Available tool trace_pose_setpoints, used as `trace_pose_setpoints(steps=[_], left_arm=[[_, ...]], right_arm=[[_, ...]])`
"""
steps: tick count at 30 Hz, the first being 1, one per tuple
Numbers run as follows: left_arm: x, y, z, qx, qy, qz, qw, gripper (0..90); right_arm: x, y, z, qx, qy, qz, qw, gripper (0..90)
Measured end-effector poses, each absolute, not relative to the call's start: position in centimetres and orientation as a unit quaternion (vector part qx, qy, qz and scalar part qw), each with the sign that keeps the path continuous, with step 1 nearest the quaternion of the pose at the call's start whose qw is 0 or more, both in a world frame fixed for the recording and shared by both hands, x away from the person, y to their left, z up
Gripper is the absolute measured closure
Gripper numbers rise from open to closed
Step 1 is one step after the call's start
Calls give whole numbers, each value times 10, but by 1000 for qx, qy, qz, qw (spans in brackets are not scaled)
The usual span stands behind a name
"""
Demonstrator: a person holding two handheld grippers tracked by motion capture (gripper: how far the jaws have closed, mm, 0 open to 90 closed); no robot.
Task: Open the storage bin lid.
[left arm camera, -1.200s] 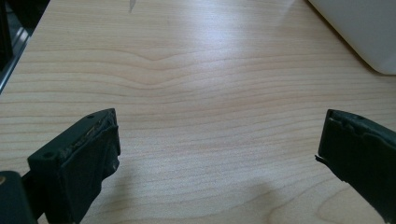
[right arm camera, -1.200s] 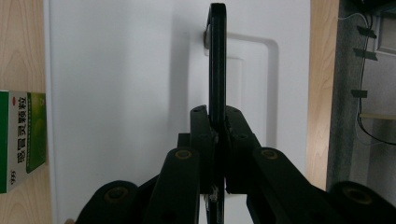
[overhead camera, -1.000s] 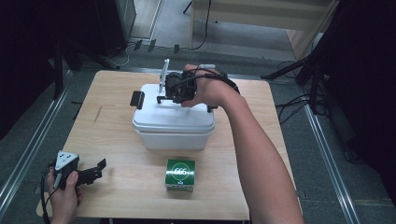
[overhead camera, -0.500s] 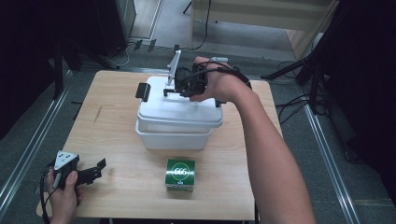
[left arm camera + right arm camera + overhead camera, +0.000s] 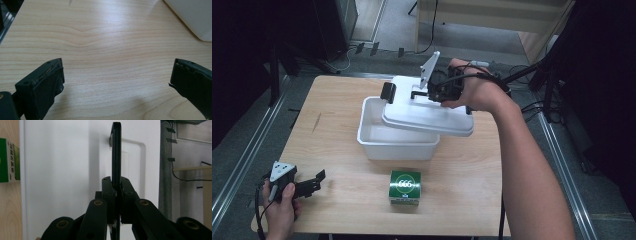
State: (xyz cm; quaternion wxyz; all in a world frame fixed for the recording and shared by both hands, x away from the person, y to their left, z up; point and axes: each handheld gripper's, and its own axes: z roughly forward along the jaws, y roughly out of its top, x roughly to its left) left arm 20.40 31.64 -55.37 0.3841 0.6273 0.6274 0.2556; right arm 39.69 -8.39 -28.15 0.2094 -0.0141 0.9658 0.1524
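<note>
The white lid point(image 5: 427, 112) has risen off the white bin point(image 5: 384, 137) and shifted right since the earlier frame, its black handle point(image 5: 116, 152) clamped in the right gripper point(image 5: 432, 92); the bin is open, the left gripper point(image 5: 314, 182) rests gaping by the green box point(image 5: 405, 187), and the lid has yet to be set down.

A light wooden table point(image 5: 462, 200) carries a white tub point(image 5: 382, 142); nearer, a green box point(image 5: 405, 188).
</note>
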Motion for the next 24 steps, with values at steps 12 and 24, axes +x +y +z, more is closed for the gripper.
trace_pose_setpoints(steps=[12,24], left_arm=[[204,317,-554,628,627,253,385,0],[204,318,-554,627,627,250,388,0]], right_arm=[[390,-135,-287,21,964,154,217,853],[386,-176,-296,48,961,155,222,853]])
